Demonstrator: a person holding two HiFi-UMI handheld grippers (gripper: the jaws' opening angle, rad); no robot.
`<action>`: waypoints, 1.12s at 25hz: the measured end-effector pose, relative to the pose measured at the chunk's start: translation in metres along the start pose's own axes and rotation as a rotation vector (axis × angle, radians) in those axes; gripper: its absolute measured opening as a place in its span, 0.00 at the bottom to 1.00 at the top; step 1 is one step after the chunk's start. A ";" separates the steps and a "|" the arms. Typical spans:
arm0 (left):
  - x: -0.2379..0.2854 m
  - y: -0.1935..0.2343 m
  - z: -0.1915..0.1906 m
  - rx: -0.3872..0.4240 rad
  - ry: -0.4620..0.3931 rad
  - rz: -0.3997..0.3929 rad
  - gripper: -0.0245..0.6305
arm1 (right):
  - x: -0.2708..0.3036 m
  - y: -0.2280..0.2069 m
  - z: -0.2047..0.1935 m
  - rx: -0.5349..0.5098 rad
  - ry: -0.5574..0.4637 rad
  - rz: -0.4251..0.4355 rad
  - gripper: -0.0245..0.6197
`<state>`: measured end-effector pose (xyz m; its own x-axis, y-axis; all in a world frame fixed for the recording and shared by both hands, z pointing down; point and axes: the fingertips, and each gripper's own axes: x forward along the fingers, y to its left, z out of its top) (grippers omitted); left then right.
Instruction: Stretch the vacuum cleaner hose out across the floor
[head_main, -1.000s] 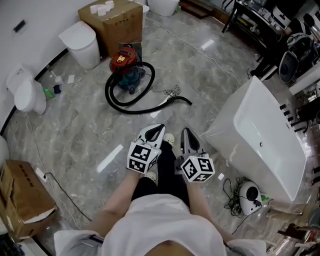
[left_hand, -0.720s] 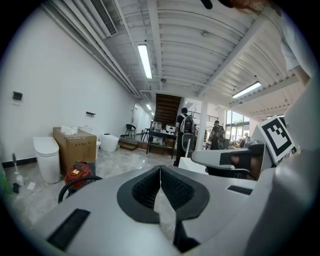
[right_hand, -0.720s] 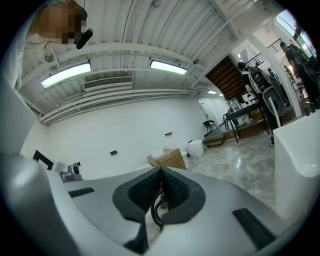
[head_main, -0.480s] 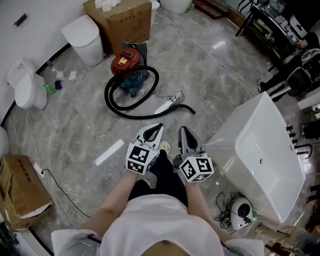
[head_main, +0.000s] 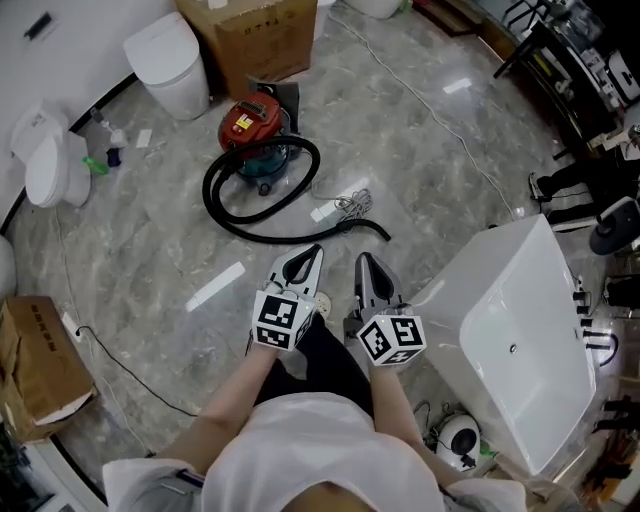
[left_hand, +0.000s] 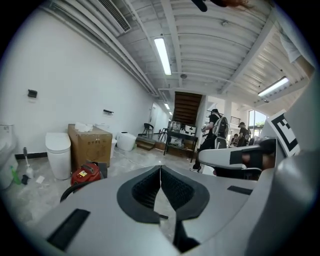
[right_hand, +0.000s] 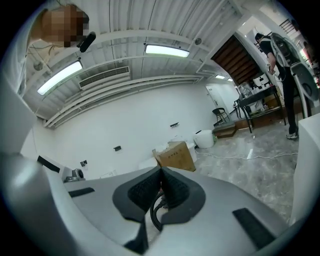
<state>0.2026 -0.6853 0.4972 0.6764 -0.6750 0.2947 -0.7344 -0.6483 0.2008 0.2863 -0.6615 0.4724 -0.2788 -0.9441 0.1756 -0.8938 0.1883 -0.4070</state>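
Observation:
A red and teal vacuum cleaner (head_main: 256, 132) stands on the grey marble floor, also seen low in the left gripper view (left_hand: 85, 175). Its black hose (head_main: 228, 218) lies in a loop around it, and the free end (head_main: 383, 234) trails right, beside a bundled cord (head_main: 346, 206). My left gripper (head_main: 308, 258) and right gripper (head_main: 364, 262) are side by side in front of the person's body, above the floor and short of the hose. Both are shut with nothing between the jaws (left_hand: 160, 167) (right_hand: 161, 170). Part of the hose (right_hand: 156, 212) shows through the right gripper's lower gap.
A white bathtub (head_main: 520, 350) stands close at the right. Behind the vacuum are a cardboard box (head_main: 262, 35) and a toilet (head_main: 168, 68); another toilet (head_main: 45, 165) is at the left. A second box (head_main: 35, 360), a thin floor cable (head_main: 130, 370) and a white strip (head_main: 216, 286) lie left.
The vacuum and hose have come nearer and lower in the head view as the person walks toward them. Both grippers travel along, still side by side and shut.

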 end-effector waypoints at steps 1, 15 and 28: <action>0.009 0.003 0.001 -0.007 0.001 0.005 0.05 | 0.007 -0.007 0.001 0.007 0.006 0.005 0.06; 0.113 0.024 -0.029 0.035 0.140 -0.063 0.05 | 0.086 -0.120 -0.010 0.041 0.075 -0.019 0.06; 0.208 0.088 -0.117 0.142 0.322 -0.194 0.05 | 0.147 -0.247 -0.082 0.017 0.154 -0.137 0.06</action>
<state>0.2721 -0.8411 0.6854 0.7331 -0.4051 0.5464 -0.5648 -0.8101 0.1572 0.4376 -0.8249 0.6722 -0.2062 -0.9080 0.3648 -0.9215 0.0548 -0.3845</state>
